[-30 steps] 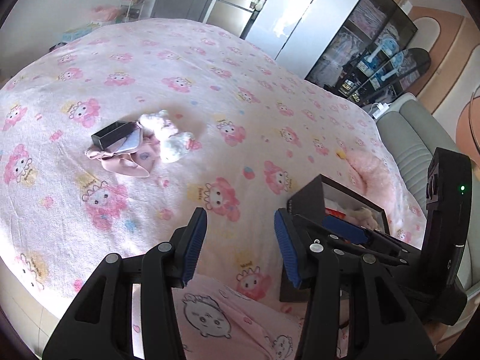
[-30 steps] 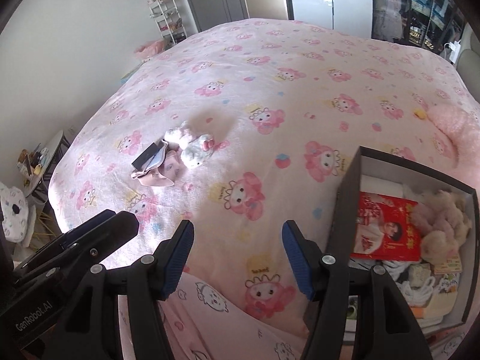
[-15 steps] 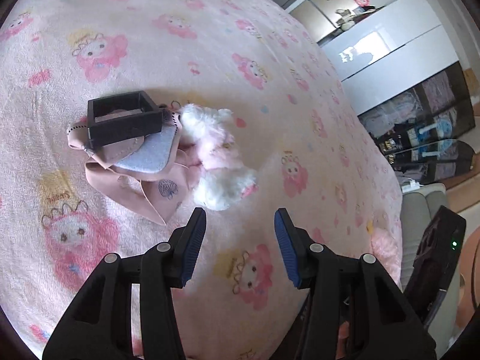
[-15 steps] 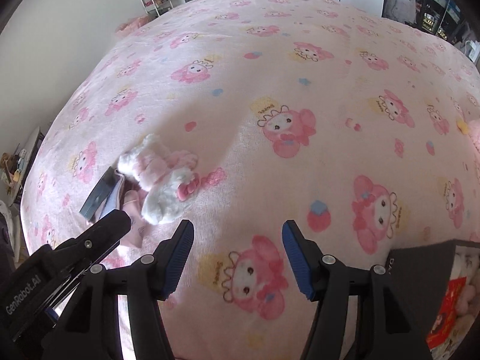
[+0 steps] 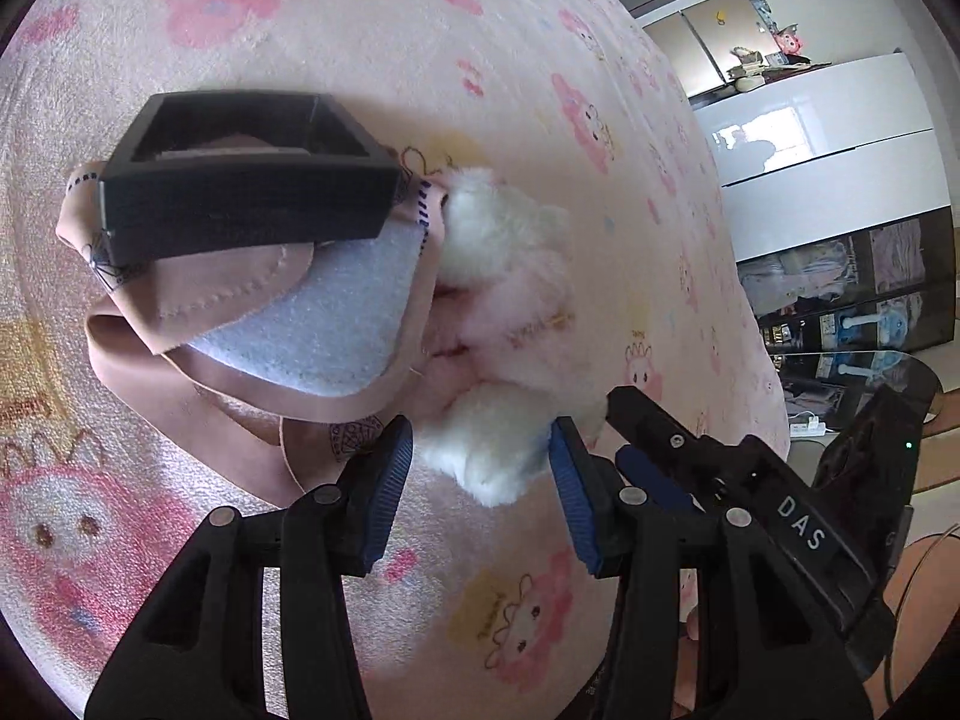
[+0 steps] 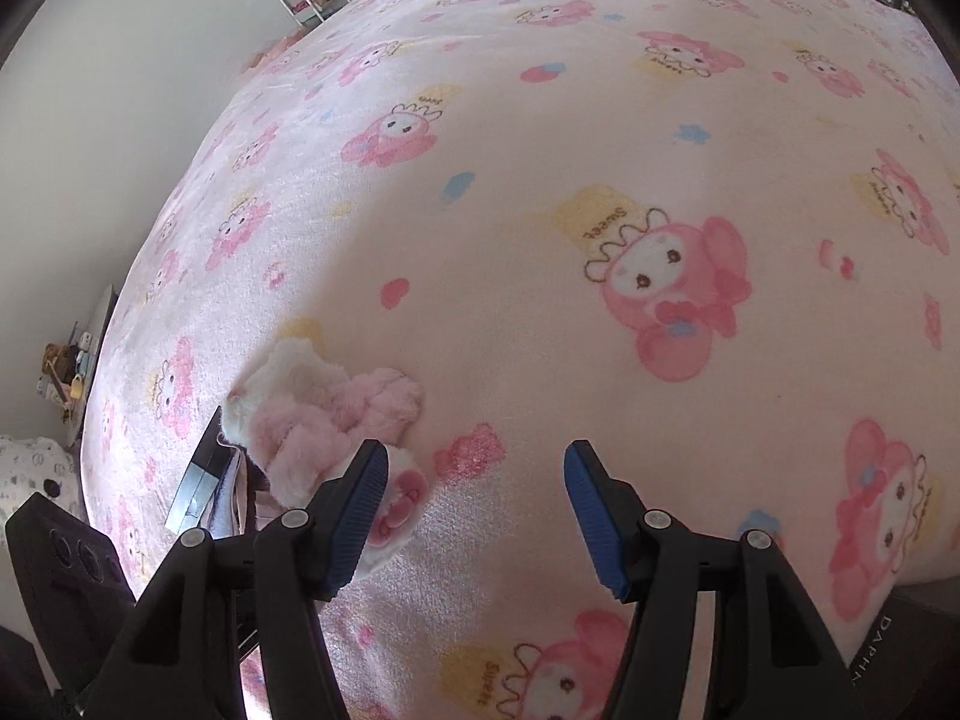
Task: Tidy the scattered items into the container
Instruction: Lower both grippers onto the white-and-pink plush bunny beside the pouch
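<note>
your left gripper (image 5: 480, 474): open round the plush (image 5: 498, 450) (not squeezing) | right gripper (image 6: 474, 510): open, plush (image 6: 336, 420) at 10 o'clock

Fluffy plush toy (image 5: 504, 450); matt black plastic box (image 5: 240, 204); smooth stitched pink cloth (image 5: 240, 300); soft fleece bed blanket (image 6: 540, 240).

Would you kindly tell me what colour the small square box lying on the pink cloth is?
The small square box is black; the left wrist view shows it best.
</note>
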